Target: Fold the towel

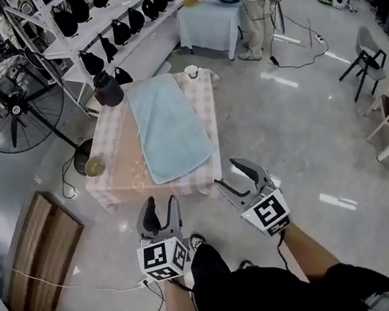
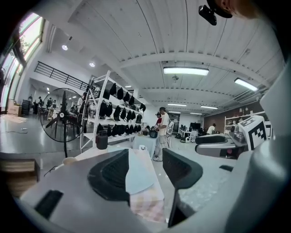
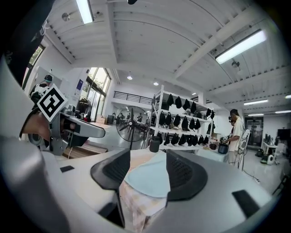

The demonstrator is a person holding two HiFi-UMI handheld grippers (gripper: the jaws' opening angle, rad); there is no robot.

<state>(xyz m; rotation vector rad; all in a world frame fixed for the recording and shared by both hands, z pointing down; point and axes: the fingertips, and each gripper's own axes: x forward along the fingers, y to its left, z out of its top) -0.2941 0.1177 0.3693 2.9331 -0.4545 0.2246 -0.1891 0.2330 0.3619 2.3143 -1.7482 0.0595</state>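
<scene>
Pale blue towel (image 1: 169, 126) flat, lengthwise on checked worktop (image 1: 118, 168), unfolded. Looks soft, light, limp; likely to drape and drag, so best pinched at the two near corners, thin edge only. Left claw (image 1: 163, 206) jaws apart, empty, short of worktop's near edge. Right claw (image 1: 226, 172) wider apart, also empty, just off near right corner. No contact yet.
</scene>
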